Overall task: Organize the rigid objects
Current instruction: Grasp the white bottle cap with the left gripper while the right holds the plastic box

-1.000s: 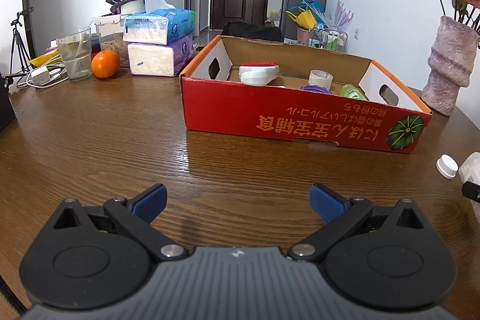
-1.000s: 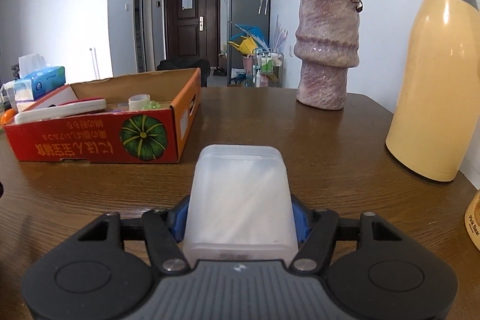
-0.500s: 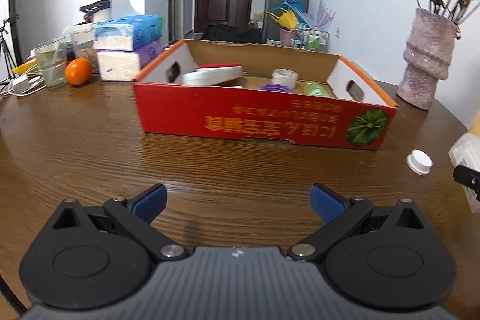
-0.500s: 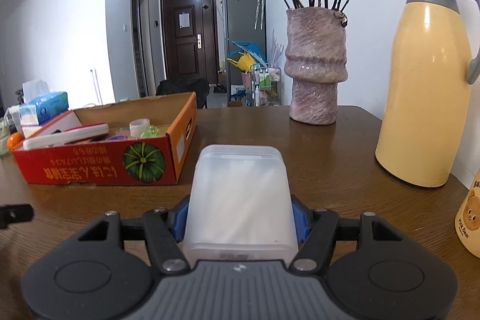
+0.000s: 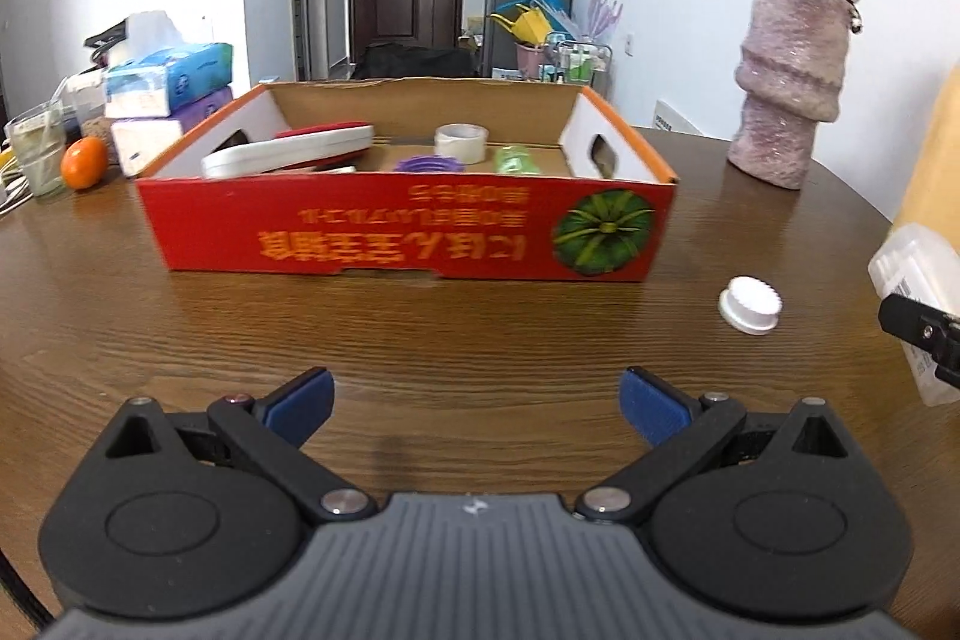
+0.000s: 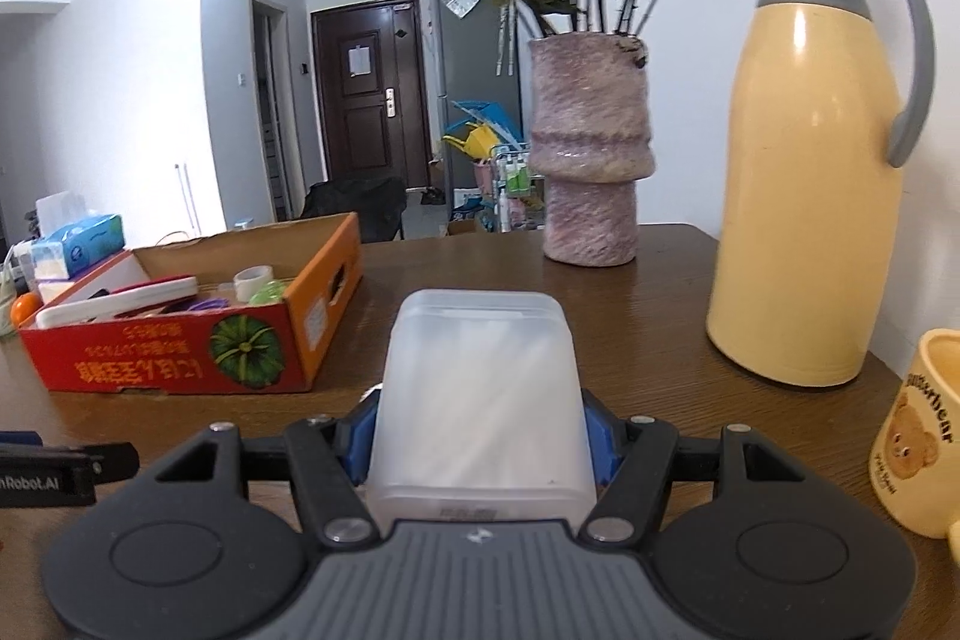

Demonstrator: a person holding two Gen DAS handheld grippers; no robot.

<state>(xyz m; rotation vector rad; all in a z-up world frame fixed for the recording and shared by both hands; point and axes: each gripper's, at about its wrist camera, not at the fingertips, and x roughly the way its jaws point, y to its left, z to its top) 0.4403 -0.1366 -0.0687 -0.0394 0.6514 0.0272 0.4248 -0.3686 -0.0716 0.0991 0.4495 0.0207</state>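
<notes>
The round brown wooden table [image 5: 180, 328] spreads under both my hands. On it stands the red cardboard tray-box with orange rims [image 5: 408, 232], holding a roll of tape, a purple ring and other bits. My right gripper [image 6: 480, 436] has its blue pads clamped on the sides of a frosted white rectangular plastic container [image 6: 480, 388], lifted clear of the wood. My left gripper [image 5: 477, 400] gapes wide with nothing between its fingers. A small white ribbed bottle cap [image 5: 750, 305] lies near the box's right corner.

Bear mug [image 6: 921, 436] cut by right edge; box [image 5: 408, 232] lettering blurred.
</notes>
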